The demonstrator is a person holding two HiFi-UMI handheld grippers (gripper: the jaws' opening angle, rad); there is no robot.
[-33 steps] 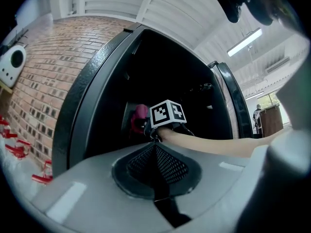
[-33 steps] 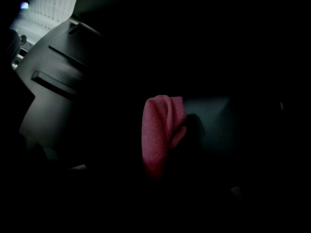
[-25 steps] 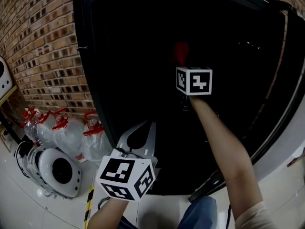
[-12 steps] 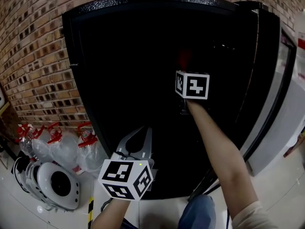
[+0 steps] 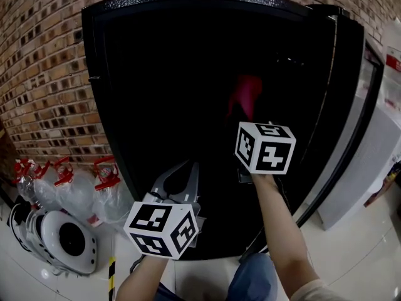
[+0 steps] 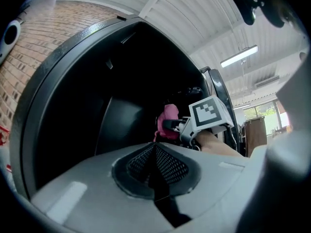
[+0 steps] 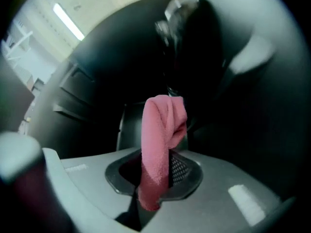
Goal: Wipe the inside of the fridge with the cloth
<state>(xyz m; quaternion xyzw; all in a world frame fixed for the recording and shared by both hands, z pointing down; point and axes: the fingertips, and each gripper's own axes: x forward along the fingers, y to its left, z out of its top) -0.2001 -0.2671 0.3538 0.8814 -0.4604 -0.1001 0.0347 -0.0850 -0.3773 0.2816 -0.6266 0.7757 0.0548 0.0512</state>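
Grips the pink cloth between the jaws of the right gripper, clamped tight on a hanging end, with the rest bunched up past the tips and folded over at the top. Holds it inside the dark open cavity of the black fridge, about mid-height and right of centre in the head view; cannot tell whether it touches any inner wall. Reaches in with a bare forearm behind that gripper's marker cube. Carries the left gripper lower and nearer, in front of the fridge's lower part and well apart from the cloth, with its jaws pressed together and nothing between them. Looks from there up past the closed tips to the pink wad and the right gripper's cube, with a lit ceiling strip light beyond. Leaves the fridge door swung open at the right edge. Sets a brick wall to the left of the fridge, with clear water bottles with red caps standing at its foot on the pale tiled floor. Places a white round appliance just in front of the bottles, and a yellow-and-black strip on the floor beside it.
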